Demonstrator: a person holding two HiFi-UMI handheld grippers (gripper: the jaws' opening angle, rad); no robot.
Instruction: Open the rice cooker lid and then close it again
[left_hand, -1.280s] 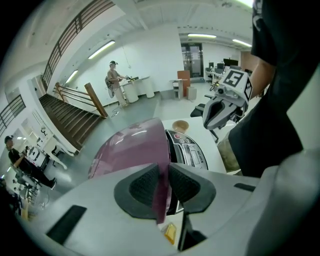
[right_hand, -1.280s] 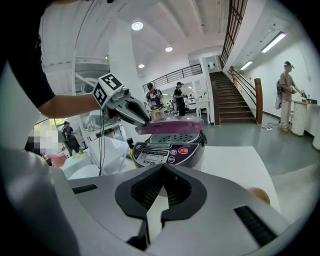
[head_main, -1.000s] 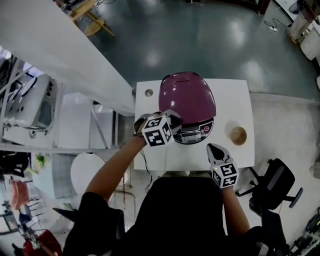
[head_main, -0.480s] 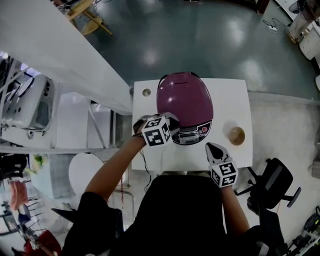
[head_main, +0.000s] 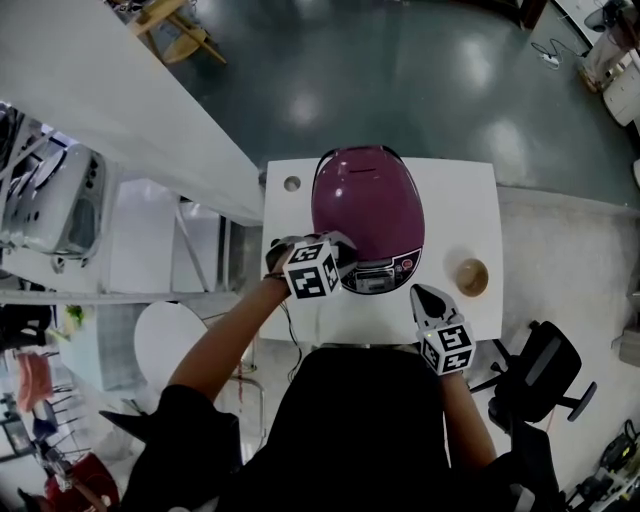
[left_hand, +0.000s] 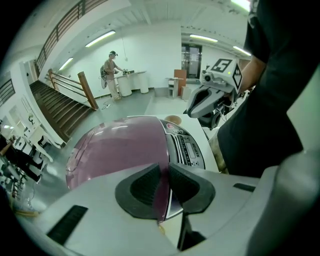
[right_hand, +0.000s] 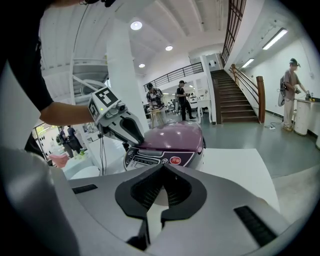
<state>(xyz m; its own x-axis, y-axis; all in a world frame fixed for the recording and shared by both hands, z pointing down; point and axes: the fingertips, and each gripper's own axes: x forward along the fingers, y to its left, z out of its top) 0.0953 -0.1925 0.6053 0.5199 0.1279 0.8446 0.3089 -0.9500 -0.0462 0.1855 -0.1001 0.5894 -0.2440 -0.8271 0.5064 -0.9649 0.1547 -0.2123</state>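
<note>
On the table (head_main: 472, 196), purple rice cooker (head_main: 367, 205) sits shut.

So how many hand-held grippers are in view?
2: the left hand-held gripper at the front-left edge of the rice cooker, the right hand-held gripper over the near edge of the white table.

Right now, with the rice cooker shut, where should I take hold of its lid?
Take the lid by its front lip, just above the control panel, coming from the person's side. The dome is smooth and looks too wide for a gripper; the hinge seems to sit at the far end. The left gripper hangs right by that lip.
</note>
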